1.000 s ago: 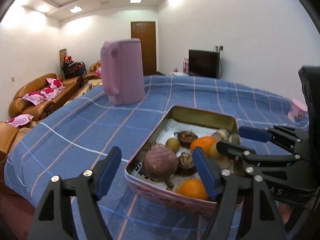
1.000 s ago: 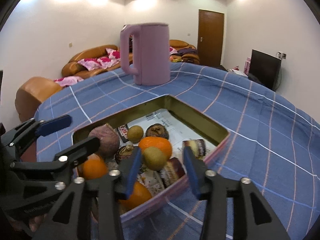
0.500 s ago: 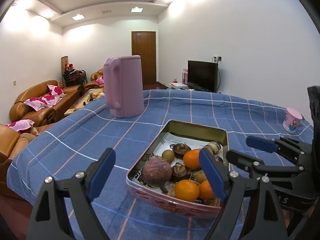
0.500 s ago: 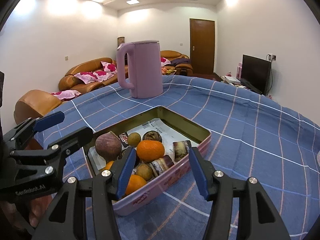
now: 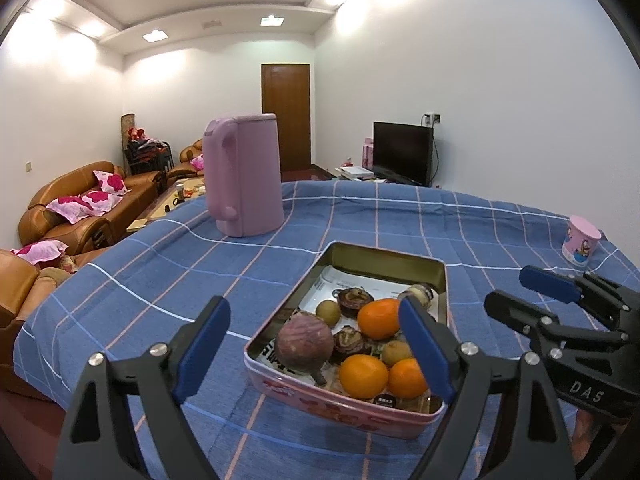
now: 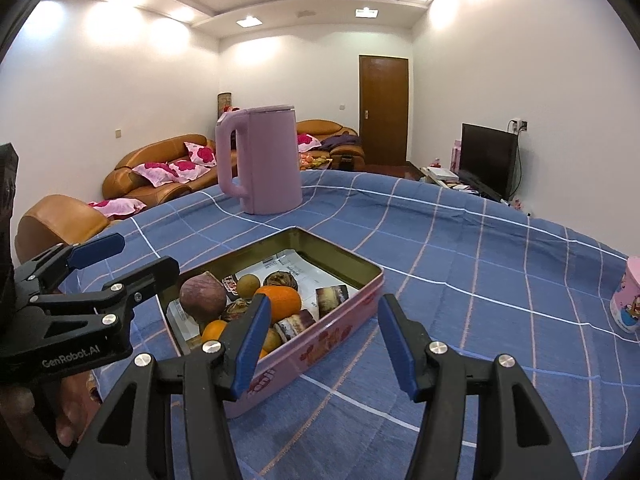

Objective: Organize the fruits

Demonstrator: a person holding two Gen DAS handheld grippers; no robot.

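A pink metal tin (image 5: 340, 410) (image 6: 320, 336) sits on the blue checked tablecloth. It holds oranges (image 5: 378, 318) (image 6: 282, 300), a purple round fruit (image 5: 304, 340) (image 6: 202, 298), small green-brown fruits (image 5: 328, 312) and dark wrapped pieces. My left gripper (image 5: 316, 352) is open and empty, held above the tin's near end. My right gripper (image 6: 324, 344) is open and empty, above the tin's near right side. Each gripper shows in the other's view: the right one (image 5: 560, 300), the left one (image 6: 100, 264).
A tall pink kettle (image 5: 242, 176) (image 6: 260, 160) stands on the table beyond the tin. A small pink cup (image 5: 580, 240) (image 6: 628, 300) stands at the far right. Sofas, a TV and a door lie beyond the table's edge.
Both grippers have pulled back and up from the tin. The tin looks smaller and farther. The right jaws have opened wider.
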